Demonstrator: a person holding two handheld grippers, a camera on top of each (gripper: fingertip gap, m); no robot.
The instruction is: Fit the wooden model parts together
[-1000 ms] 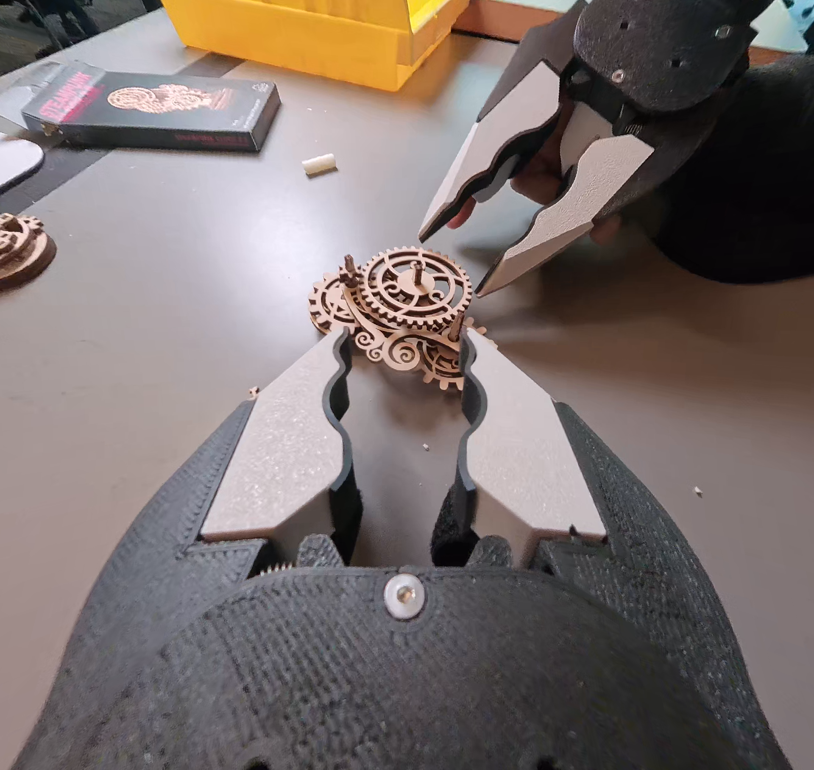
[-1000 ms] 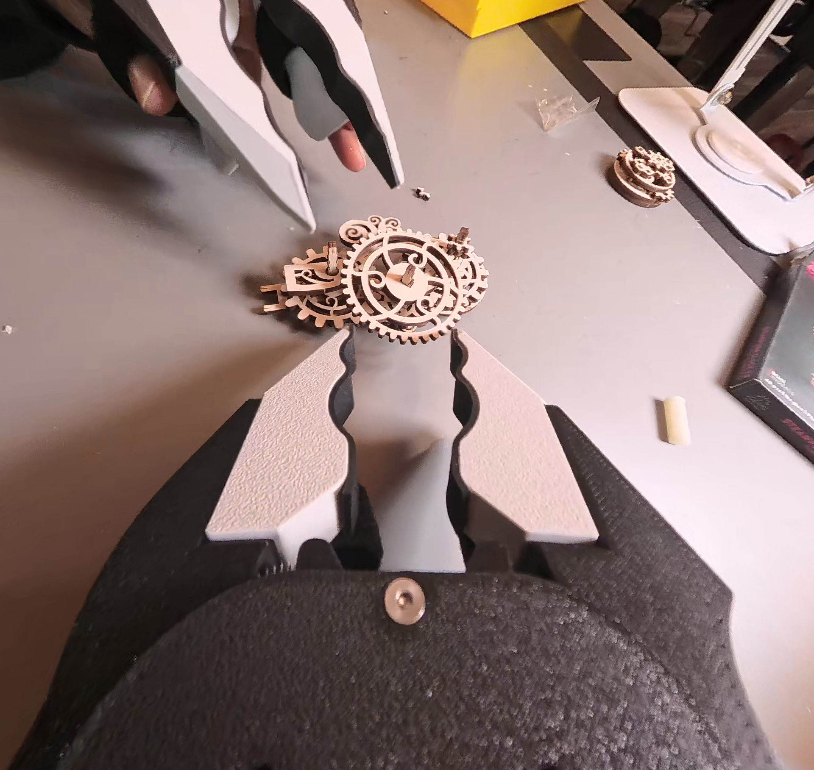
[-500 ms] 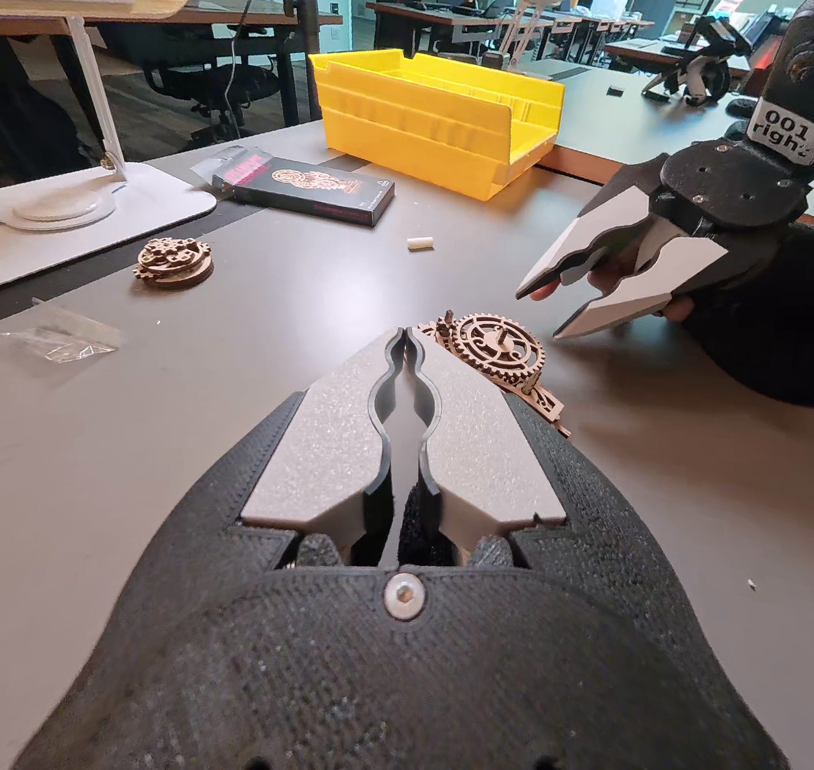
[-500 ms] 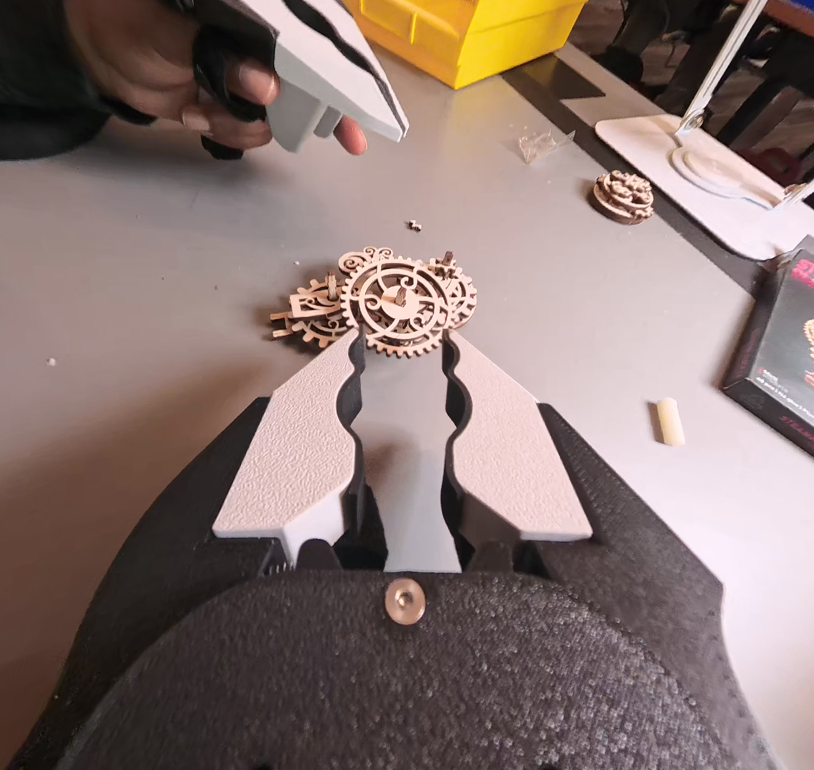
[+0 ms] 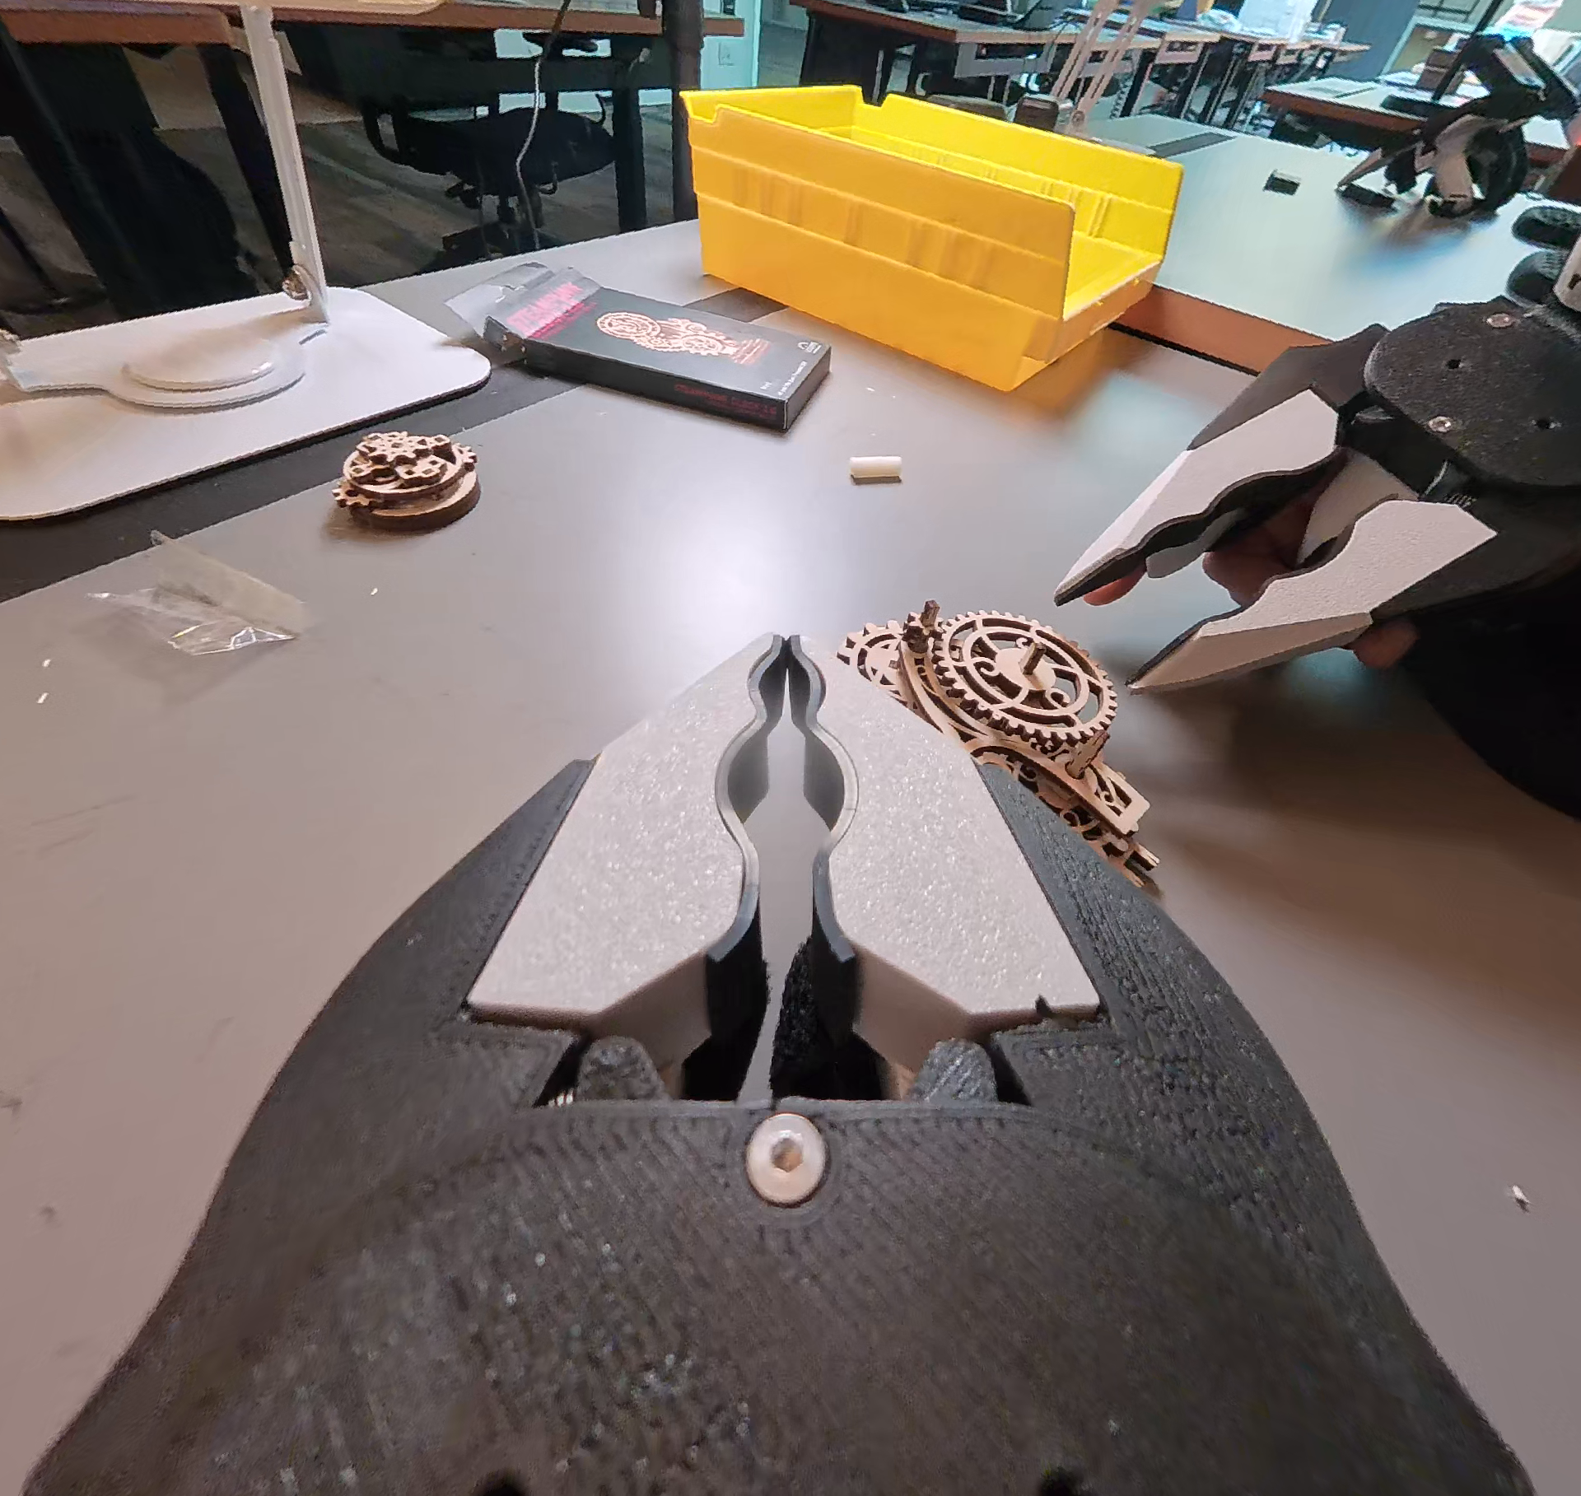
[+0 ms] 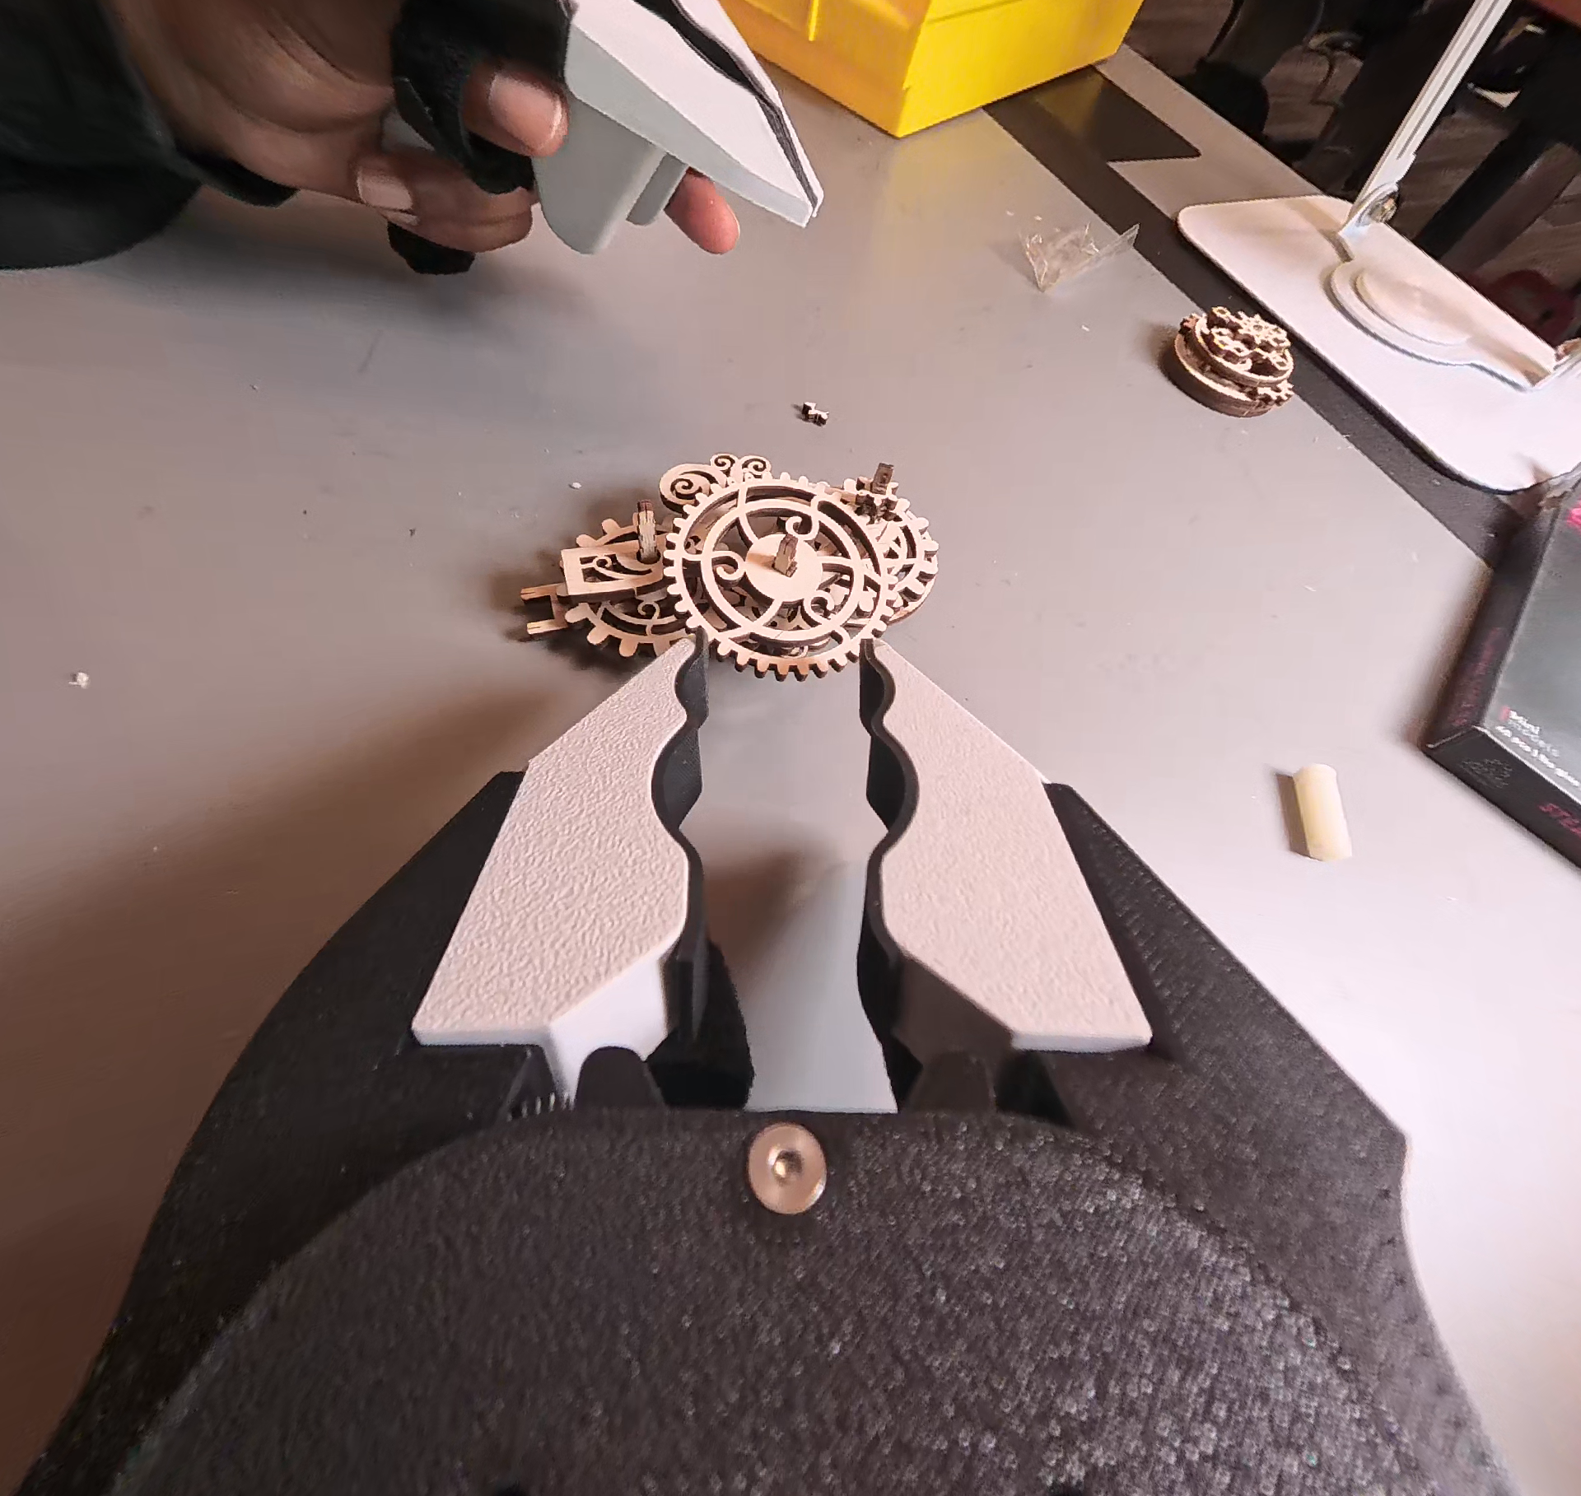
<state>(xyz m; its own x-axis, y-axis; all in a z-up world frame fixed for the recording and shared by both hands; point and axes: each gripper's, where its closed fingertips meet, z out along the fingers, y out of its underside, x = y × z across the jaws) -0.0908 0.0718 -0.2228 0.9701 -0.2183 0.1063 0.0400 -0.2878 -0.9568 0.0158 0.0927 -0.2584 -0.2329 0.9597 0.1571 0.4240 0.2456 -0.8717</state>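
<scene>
My right tool [image 6: 783,655] spread, tips flanking near rim of big gear on wooden gear assembly [image 6: 774,578], no clear pinch. Assembly flat on grey surface [image 6: 257,445], mid-way between both tools. My left tool [image 5: 785,642] pressed together on nothing, raised beside assembly. Step: steadying assembly before adding next part. Next move needs firm squeeze on gear rim, avoiding pegs. Versus 1 second ago: left tool was spread at assembly, now closed and pulled back.
</scene>
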